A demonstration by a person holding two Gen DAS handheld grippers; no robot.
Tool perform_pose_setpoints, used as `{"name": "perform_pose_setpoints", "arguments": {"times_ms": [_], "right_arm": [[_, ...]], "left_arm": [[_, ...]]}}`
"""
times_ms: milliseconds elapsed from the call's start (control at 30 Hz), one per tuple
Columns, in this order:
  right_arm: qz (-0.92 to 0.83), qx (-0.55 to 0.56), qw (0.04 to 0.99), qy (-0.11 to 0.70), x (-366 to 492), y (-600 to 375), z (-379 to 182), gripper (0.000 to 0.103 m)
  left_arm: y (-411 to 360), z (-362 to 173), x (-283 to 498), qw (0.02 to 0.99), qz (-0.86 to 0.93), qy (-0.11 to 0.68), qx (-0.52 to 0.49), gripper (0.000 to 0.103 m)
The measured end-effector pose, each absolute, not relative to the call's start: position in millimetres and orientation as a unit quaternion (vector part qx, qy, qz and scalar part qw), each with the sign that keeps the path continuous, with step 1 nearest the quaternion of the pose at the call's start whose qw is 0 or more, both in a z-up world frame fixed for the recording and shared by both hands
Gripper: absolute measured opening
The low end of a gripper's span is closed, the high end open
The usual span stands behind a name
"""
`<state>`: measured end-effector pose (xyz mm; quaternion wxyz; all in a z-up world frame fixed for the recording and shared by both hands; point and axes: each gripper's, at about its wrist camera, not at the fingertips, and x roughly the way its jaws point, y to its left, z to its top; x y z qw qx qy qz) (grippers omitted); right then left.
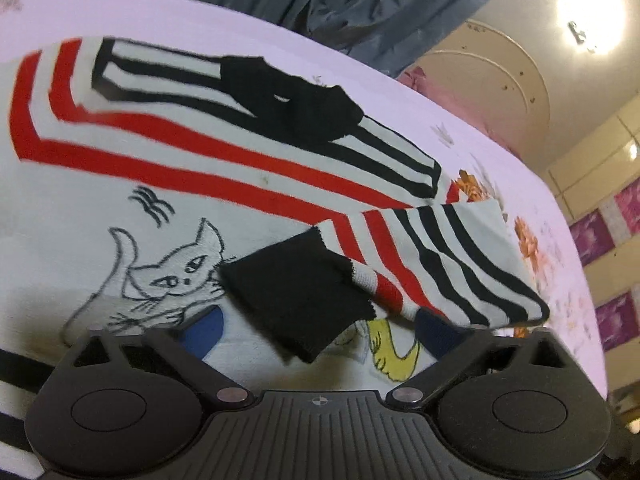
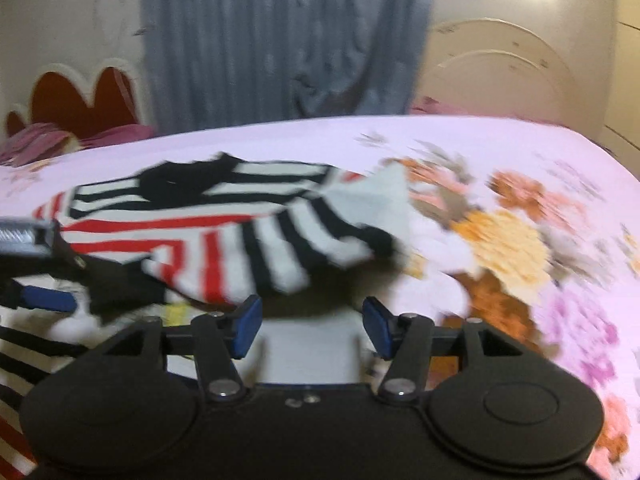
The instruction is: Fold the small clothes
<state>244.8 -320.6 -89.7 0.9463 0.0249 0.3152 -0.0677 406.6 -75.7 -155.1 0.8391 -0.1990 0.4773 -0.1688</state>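
Blue-padded right tongs (image 2: 312,330) stood released just behind my white knitted sweater (image 1: 120,184) with red and black stripes on the floral bedsheet (image 2: 520,184). Left tongs (image 1: 316,326) gaped around its folded sleeve. Flattening each fold would keep edges aligned.

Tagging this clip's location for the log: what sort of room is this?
Most likely a bedroom at home. The striped sweater lies on a floral bedsheet, a grey curtain hangs behind the bed, and cream cupboard doors stand at the side.
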Motion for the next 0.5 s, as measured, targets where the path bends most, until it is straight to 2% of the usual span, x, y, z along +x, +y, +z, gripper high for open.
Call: {"name": "perform_pose_setpoints", "arguments": {"times_ms": [67, 100, 133, 167, 200, 233, 267, 433, 500], "right_arm": [[-0.078, 0.034, 0.943, 0.320, 244.0, -329.1, -94.9, 0.054], [-0.082, 0.036, 0.942, 0.322, 246.0, -330.4, -97.4, 0.054], [-0.086, 0.037, 0.941, 0.324, 247.9, -332.0, -99.6, 0.054], [-0.087, 0.037, 0.941, 0.326, 249.9, -333.4, -100.2, 0.054], [-0.089, 0.037, 0.940, 0.327, 250.3, -335.4, -102.3, 0.054], [-0.091, 0.037, 0.939, 0.329, 254.1, -337.3, -103.7, 0.054], [-0.092, 0.039, 0.939, 0.329, 257.0, -338.6, -105.1, 0.054], [-0.088, 0.038, 0.936, 0.338, 275.5, -340.4, -111.3, 0.054], [-0.087, 0.039, 0.936, 0.338, 281.7, -339.3, -112.1, 0.050]], "left_arm": [[-74.4, -161.9, 409.8, 0.839, -0.167, 0.470, -0.216, 0.060], [-73.8, -165.6, 410.6, 0.840, -0.165, 0.466, -0.223, 0.054], [-73.2, -168.1, 412.7, 0.841, -0.163, 0.463, -0.229, 0.052], [-71.9, -168.5, 412.9, 0.842, -0.163, 0.460, -0.232, 0.043], [-72.3, -168.9, 413.1, 0.844, -0.162, 0.457, -0.229, 0.026], [-72.6, -169.6, 413.6, 0.845, -0.169, 0.452, -0.231, 0.015], [-72.2, -169.6, 414.0, 0.841, -0.178, 0.451, -0.240, 0.009], [-65.1, -133.1, 410.5, 0.864, -0.188, 0.391, -0.256, 0.008], [-52.1, -119.3, 412.2, 0.870, -0.181, 0.372, -0.267, 0.008]]}}
